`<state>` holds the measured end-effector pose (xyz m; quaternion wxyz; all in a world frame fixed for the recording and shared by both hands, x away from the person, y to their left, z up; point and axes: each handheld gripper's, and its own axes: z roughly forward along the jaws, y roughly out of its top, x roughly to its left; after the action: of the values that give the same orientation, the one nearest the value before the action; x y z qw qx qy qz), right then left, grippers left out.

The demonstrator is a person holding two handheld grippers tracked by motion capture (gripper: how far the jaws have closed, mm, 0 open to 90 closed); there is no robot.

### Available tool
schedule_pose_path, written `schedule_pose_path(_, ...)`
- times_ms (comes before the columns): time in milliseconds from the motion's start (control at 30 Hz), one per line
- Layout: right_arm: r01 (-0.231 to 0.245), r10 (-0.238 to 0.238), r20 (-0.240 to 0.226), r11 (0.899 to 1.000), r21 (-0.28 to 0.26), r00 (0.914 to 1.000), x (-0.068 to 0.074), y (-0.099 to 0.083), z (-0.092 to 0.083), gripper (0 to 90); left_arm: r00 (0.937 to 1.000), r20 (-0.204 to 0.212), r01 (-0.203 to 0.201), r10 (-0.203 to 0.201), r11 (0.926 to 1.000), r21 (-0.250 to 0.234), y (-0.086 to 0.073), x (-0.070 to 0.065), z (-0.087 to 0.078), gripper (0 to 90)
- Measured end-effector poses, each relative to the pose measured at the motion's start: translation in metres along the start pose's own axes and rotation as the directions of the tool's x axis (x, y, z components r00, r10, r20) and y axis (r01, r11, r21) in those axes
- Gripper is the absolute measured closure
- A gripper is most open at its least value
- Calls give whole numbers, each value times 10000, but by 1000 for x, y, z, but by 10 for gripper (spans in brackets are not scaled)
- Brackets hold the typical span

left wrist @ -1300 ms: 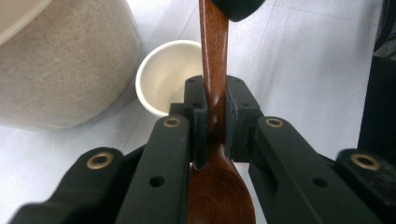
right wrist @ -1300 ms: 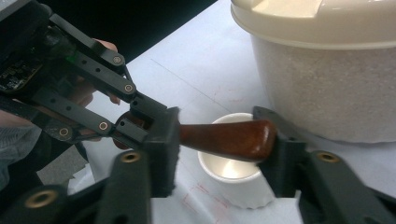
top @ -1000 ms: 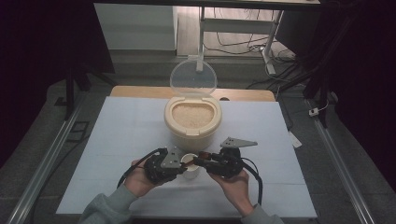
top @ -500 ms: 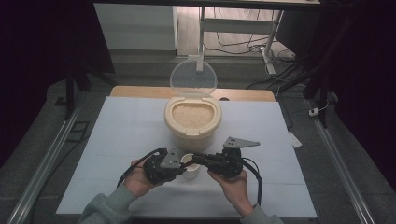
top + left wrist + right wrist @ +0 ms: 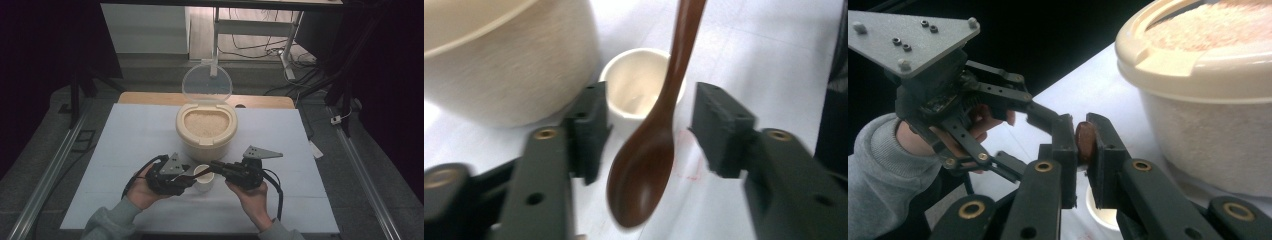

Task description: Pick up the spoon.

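A brown wooden spoon (image 5: 646,170) hangs bowl-down between the pads of my left gripper (image 5: 649,130). Those jaws have just been opening and stand apart from the spoon on both sides. My right gripper (image 5: 1082,142) is shut on the spoon's (image 5: 1086,142) handle end. A small white cup (image 5: 204,180) stands on the table just below the spoon (image 5: 200,173). In the high view both grippers, left (image 5: 189,177) and right (image 5: 214,167), meet over the cup. A cream tub of rice (image 5: 206,131) stands right behind, lid (image 5: 206,85) tipped up.
The tub's wall (image 5: 509,60) rises close to the left jaw, and the tub (image 5: 1208,100) sits just right of the right jaws. The white table sheet (image 5: 130,135) has free room left and right. A wooden board (image 5: 150,97) lies behind the tub.
The left gripper's jaws have parted and let go of the spoon. The right gripper's jaws have shut on its handle. Both hands have stayed over the cup.
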<state>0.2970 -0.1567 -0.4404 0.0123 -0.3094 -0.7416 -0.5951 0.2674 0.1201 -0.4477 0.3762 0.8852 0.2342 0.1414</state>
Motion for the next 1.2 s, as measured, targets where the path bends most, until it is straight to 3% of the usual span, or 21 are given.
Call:
schedule_pose_path(100, -47, 47, -26, 9999, -127, 10000, -2, 1, -3, 826, 9973, -198, 705, -713, 9968, -370, -17, 6, -8, 380)
schedule_pose_path(233, -6, 7, 57, 9998, -184, 10000, -4, 2, -5, 825, 9880, -441, 1459, -1479, 9882, -463, -39, 16, -15, 348)
schedule_pose_path(533, 116, -112, 142, 9995, -294, 9998, -8, 5, -11, 826, 9685, -975, 2253, -2292, 9730, -492, -80, 27, -25, 327)
schedule_pose_path(633, 243, -233, 247, 9989, -412, 9994, -8, 9, -16, 826, 9595, -962, 2596, -2649, 9636, -638, -88, 31, -27, 310)
schedule_pose_path(933, 339, -310, 392, 9965, -758, 9988, -9, 14, -29, 825, 9421, -1001, 3127, -3200, 9463, -821, -107, 35, -32, 287)
schedule_pose_path(1200, 465, -415, 510, 9938, -1012, 9978, -9, 20, -41, 826, 9443, -1021, 3060, -3129, 9489, -778, -106, 34, -30, 274)
